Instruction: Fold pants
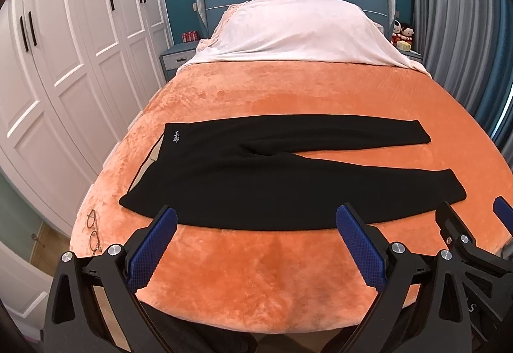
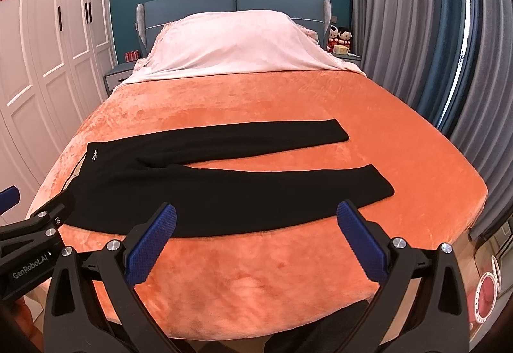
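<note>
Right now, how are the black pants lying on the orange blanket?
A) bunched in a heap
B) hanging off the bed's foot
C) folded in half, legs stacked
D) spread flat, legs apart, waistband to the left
D: the black pants lie flat, legs splayed rightward, waistband at left.

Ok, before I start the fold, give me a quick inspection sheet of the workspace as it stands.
Surface: orange plush blanket on the bed, smooth.
Job's things: black pants lying flat, unfolded, waistband to the left, legs splayed apart to the right.
Clutter: eyeglasses on the blanket near the left edge, apart from the pants.
Grippers: left claw open, holding nothing, at the pants' near edge; right claw open, holding nothing, likewise.
Cables: nothing seen.
Surroundings: white wardrobe left, grey curtains right, pink-covered pillows at the headboard.
</note>
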Demonstrator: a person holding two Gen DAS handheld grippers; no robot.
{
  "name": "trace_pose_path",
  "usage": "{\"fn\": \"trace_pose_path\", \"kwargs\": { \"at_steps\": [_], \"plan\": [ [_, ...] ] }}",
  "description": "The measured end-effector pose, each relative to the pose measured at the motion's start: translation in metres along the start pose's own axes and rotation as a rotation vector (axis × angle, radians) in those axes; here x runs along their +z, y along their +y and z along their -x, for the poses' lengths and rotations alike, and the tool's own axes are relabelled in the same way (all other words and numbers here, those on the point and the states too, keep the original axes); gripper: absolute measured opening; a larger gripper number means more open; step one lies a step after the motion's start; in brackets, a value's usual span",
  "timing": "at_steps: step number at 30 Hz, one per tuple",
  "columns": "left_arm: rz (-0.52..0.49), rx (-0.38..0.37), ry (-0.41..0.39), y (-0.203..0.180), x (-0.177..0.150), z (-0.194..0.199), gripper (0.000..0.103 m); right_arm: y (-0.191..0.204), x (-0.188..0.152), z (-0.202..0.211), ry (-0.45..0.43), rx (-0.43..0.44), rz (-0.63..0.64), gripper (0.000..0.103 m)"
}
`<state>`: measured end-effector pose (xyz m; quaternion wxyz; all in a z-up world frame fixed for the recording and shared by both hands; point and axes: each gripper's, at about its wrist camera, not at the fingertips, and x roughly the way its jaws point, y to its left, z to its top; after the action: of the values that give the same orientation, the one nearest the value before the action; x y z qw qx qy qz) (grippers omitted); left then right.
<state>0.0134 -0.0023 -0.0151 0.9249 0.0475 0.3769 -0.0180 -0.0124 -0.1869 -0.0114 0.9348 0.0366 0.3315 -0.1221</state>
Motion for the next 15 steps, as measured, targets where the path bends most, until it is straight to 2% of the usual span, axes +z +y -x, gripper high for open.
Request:
{"fn": "trace_pose_path", "kwargs": {
  "at_steps": [10,15],
  "plan": [
    [-0.004,0.005,0.017,0.001,0.002,-0.01,0.097,-0.004,-0.002,-0.014,0.024,0.029,-0.012,0.098],
    [-0.015,0.034,0.021,-0.002,0.004,-0.025,0.097,-0.014,-0.003,-0.034,0.054,0.053,-0.015,0.098]
  ]
}}
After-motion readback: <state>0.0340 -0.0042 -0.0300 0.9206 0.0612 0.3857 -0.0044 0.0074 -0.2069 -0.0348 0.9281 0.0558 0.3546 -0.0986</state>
